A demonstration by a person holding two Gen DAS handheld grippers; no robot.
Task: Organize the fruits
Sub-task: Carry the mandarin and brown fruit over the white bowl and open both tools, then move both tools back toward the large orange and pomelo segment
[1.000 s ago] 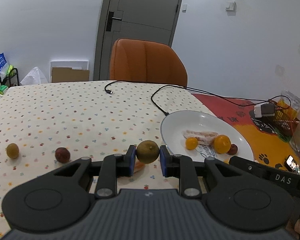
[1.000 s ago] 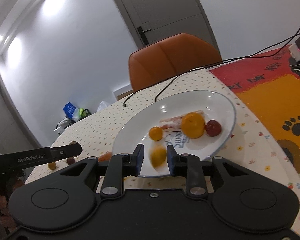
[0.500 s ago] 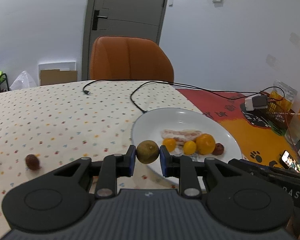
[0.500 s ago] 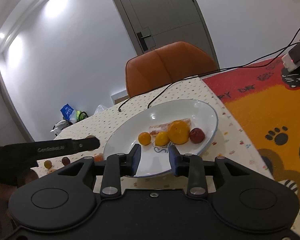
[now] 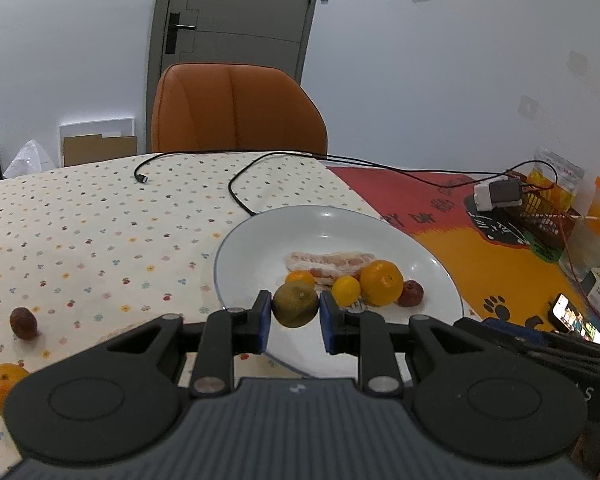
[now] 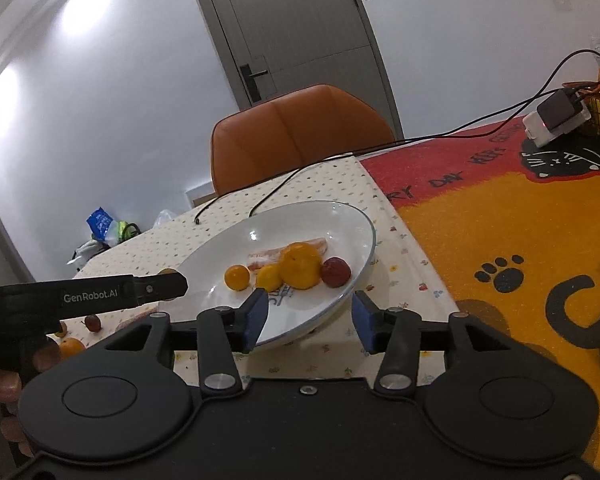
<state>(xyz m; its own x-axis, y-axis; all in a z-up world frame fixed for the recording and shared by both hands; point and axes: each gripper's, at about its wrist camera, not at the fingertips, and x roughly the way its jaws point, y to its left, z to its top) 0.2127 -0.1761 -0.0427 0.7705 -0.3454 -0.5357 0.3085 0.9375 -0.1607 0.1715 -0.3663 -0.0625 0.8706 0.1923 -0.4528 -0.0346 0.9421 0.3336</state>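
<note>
Carrying a greenish-brown fruit (image 5: 294, 304), the left hand-held gripper (image 5: 293, 322) pinches it between its blue pads, low centre of the left wrist frame, over the near rim of the white plate (image 5: 256, 240). Step in hand looks like dropping it onto the plate; best to go a bit further in over bare plate left of the pile before letting go, and release low so it does not roll off the rim or knock the others. On the plate: a large orange (image 5: 381, 283), two small yellow-orange fruits (image 5: 345, 290), a dark red fruit (image 5: 411, 293), and a pale pink strip (image 5: 329, 261) behind them, can't tell what it is. The right hand-held gripper (image 6: 310, 318) is spread wide with nothing between its pads, low centre of the right wrist frame, near the plate's front edge; keep it clear of the drop. Off the plate, a dark red fruit (image 5: 23, 322) and an orange (image 5: 5, 383) sit on the desk (image 5: 80, 232) at lower left, so the task seems partly done. Desk has a dotted cloth, an orange-red paw-print mat (image 6: 500, 220) to the right, and a black cable (image 5: 236, 192) trailing near the plate's far rim. Orange chair (image 5: 236, 112) and grey door (image 5: 236, 20) behind, white walls, cluttered items at right edge.
</note>
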